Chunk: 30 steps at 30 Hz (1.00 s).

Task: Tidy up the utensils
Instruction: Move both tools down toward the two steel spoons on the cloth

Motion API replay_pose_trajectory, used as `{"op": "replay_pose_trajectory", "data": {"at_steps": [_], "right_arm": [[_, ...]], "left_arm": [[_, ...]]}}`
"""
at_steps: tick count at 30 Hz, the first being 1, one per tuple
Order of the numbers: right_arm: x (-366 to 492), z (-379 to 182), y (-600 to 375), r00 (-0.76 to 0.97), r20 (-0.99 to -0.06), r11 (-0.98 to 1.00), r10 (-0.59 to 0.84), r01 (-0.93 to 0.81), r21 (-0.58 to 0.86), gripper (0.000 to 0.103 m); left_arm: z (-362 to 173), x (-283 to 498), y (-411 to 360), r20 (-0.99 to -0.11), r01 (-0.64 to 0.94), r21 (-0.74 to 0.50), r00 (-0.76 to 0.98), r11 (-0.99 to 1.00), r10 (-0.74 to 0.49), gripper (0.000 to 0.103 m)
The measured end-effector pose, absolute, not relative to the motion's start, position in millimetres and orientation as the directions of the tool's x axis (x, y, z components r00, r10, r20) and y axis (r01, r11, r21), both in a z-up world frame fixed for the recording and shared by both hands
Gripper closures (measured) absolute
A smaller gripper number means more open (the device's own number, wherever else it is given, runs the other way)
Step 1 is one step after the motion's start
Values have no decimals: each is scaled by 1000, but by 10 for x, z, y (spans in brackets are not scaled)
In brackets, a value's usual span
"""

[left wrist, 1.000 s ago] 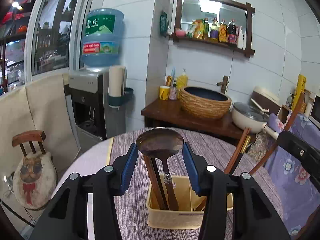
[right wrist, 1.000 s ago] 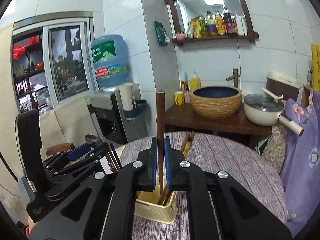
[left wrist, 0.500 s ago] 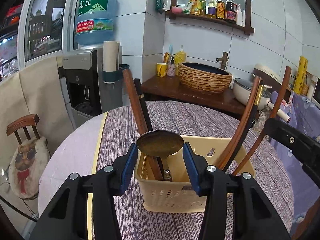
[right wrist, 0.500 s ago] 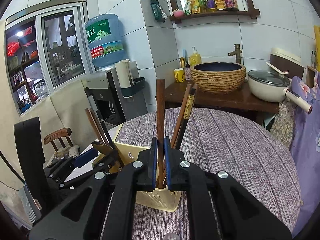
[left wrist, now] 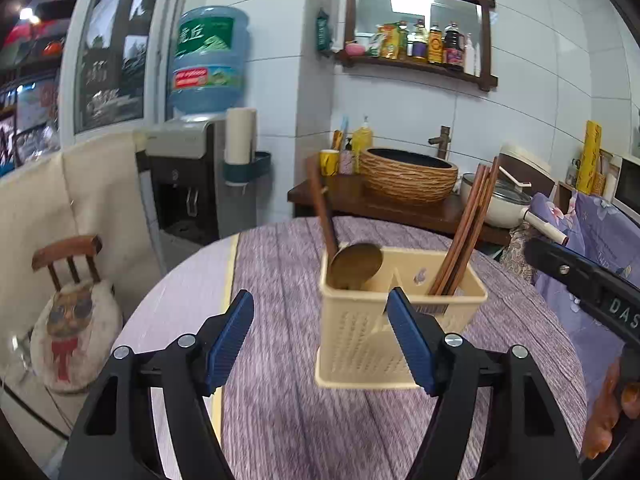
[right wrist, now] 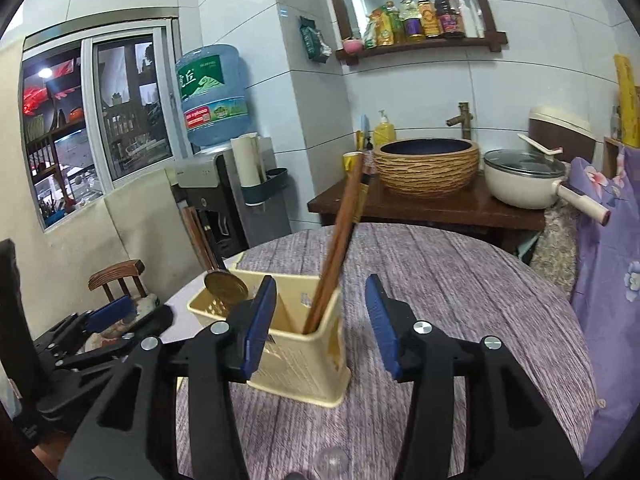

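A cream plastic utensil basket [left wrist: 372, 332] with two compartments stands on the round purple-clothed table [left wrist: 280, 264]. A metal spoon [left wrist: 356, 266] and a brown wooden handle [left wrist: 322, 208] lean in its left compartment; brown chopsticks [left wrist: 466, 232] lean in its right one. My left gripper [left wrist: 320, 336] is open and empty, just in front of the basket. In the right wrist view the basket [right wrist: 296, 364], spoon [right wrist: 226, 288] and chopsticks [right wrist: 338, 240] show, and my right gripper [right wrist: 322, 324] is open and empty right before the basket.
A water dispenser [left wrist: 200, 160] and a small wooden chair [left wrist: 72, 280] stand left of the table. Behind it is a dark wooden counter with a woven basin [left wrist: 408, 176] and a white pot [right wrist: 528, 180]. Purple floral fabric [right wrist: 612, 260] hangs on the right.
Both grippers opened and backed away from the basket. The left let go of the spoon, the right let go of the chopsticks; both now rest in the basket.
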State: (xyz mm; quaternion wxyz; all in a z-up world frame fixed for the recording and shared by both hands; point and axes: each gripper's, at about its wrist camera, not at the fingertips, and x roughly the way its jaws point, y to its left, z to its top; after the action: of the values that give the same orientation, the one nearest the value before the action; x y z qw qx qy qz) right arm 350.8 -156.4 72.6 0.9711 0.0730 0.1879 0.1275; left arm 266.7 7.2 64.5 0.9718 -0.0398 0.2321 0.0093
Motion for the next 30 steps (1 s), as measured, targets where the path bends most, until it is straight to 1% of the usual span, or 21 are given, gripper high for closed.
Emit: {"op": "replay_pose_trajectory", "data": {"at_steps": [2, 5, 7, 9, 13, 17, 22, 30], "right_arm": [[3352, 609, -1619, 894, -364, 960, 261, -202, 192, 44], [3153, 387, -1678, 882, -407, 968, 236, -180, 172, 42], [3022, 189, -1744, 875, -440, 977, 202, -146, 157, 35], [2932, 7, -1821, 866, -469, 983, 172, -117, 144, 33], [2796, -348, -2009, 833, -536, 985, 136, -55, 165, 33], [2660, -579, -2194, 811, -574, 983, 113, -5, 186, 33], [2546, -705, -2329, 803, -587, 981, 100, 20, 194, 33], [2495, -757, -2402, 797, -589, 971, 135, 12, 239, 32]], "left_arm": [[553, 2583, 120, -486, -33, -97, 874, 995, -18, 34], [334, 2450, 136, -552, -31, -123, 833, 992, -42, 35], [170, 2367, 88, -590, -19, -139, 804, 990, -67, 35], [2, 2306, -7, -629, 9, -149, 771, 989, -102, 38], [-281, 2274, -300, -696, 73, -145, 702, 987, -154, 47], [-463, 2278, -561, -731, 124, -124, 659, 984, -175, 54], [-566, 2341, -717, -750, 123, -107, 641, 987, -161, 55], [-661, 2232, -880, -765, 153, -68, 626, 986, -150, 54]]}}
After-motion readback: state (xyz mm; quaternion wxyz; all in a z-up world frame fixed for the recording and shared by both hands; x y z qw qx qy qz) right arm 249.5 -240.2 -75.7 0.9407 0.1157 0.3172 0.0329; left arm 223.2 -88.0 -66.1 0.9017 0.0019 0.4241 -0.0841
